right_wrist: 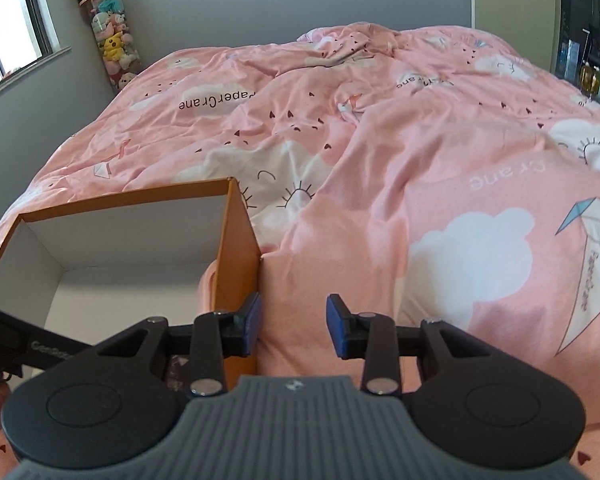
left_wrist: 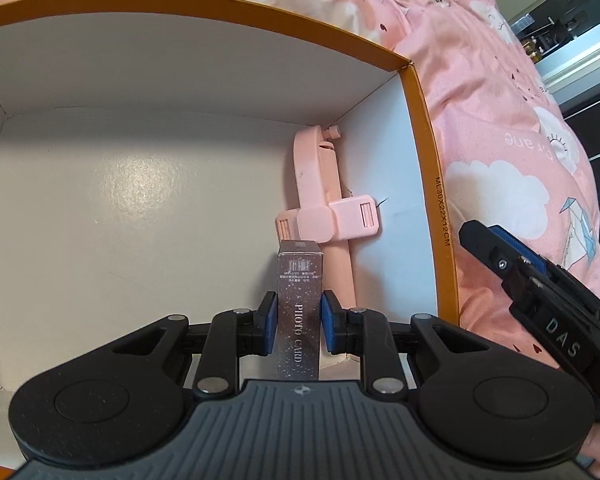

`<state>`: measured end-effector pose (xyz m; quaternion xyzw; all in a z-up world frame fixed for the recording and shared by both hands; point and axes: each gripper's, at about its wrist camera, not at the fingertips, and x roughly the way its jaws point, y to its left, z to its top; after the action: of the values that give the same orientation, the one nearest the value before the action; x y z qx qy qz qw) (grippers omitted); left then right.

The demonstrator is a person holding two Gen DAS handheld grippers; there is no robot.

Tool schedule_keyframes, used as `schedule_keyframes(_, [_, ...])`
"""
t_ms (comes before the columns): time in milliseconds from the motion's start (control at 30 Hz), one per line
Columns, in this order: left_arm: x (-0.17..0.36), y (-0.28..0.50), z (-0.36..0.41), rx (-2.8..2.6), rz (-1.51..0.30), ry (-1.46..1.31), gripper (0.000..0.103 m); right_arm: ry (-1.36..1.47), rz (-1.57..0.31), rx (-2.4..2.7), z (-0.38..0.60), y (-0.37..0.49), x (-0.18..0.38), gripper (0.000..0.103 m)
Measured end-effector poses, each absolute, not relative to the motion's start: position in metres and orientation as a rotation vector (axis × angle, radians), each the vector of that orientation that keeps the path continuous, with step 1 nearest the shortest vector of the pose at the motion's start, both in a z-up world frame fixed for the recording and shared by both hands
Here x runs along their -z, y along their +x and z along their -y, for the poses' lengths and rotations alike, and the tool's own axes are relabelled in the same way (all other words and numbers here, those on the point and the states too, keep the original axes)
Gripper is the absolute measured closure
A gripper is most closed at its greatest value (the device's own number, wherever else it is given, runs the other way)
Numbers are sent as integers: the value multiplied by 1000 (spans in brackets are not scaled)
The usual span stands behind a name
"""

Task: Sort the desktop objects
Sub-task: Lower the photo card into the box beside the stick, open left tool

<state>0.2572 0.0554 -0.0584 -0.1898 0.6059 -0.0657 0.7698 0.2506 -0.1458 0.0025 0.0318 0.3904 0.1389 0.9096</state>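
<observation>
My left gripper (left_wrist: 299, 326) is clamped on the photo card box (left_wrist: 299, 312): both blue pads press its long sides, jaws nearly together around it. The box's long axis runs straight away from the camera, up the centre of the left wrist frame, far end pointing at the floor of the storage box (left_wrist: 428, 152). So the held thing is already inside the rim and above the white floor, lower centre of frame. Judging from that, the next move is just down and let go; nothing blocks the drop on the left side of the floor.

Just beyond the box's far end, right of centre, lies the pink phone holder (left_wrist: 328, 208), lengthwise against the right inner wall. The two overlap in the view, and I can't tell if they touch.

The photo card box is slim, tall and dusky mauve with speckle print; white "PHOTO CARD" lettering runs along its length, with a barcode near the far end.

My right gripper (right_wrist: 294, 326) is empty, jaws apart, nothing between the pads. It hangs outside the storage box's orange corner, over the pink bed cover (right_wrist: 380, 160), at the lower centre of its own frame. The left hand is the one on task.
</observation>
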Motion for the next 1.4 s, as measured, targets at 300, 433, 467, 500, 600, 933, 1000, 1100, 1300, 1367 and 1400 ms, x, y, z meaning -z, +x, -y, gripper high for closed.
schedule_keyframes(300, [59, 265, -63, 154, -1405, -400, 78, 80, -813, -285, 153, 245, 2, 63])
schedule_keyframes(433, [61, 274, -62, 170, -1464, -379, 77, 98, -820, -284, 156, 245, 4, 63])
schedule_keyframes(467, [61, 277, -60, 175, -1475, -371, 78, 103, -822, -287, 155, 245, 5, 63])
schedule_keyframes(500, [61, 279, -57, 180, -1484, -362, 78, 106, -823, -289, 155, 245, 5, 63])
schedule_keyframes(600, [66, 285, -49, 186, -1513, -357, 78, 102, -823, -294, 153, 246, 5, 63])
schedule_keyframes(933, [79, 292, -44, 160, -1548, -522, 75, 106, -828, -292, 155, 249, 8, 63])
schedule_keyframes(1000, [80, 290, -43, 170, -1539, -551, 74, 105, -832, -295, 154, 248, 10, 63])
schedule_keyframes(1100, [78, 288, -40, 173, -1524, -536, 74, 108, -840, -304, 155, 247, 11, 63])
schedule_keyframes(1300, [78, 285, -41, 194, -1494, -516, 74, 120, -860, -313, 155, 245, 16, 63])
schedule_keyframes(1367, [77, 286, -41, 198, -1490, -503, 73, 117, -867, -320, 154, 244, 17, 63])
schedule_keyframes(1400, [75, 284, -42, 200, -1488, -497, 73, 113, -870, -326, 153, 243, 16, 63])
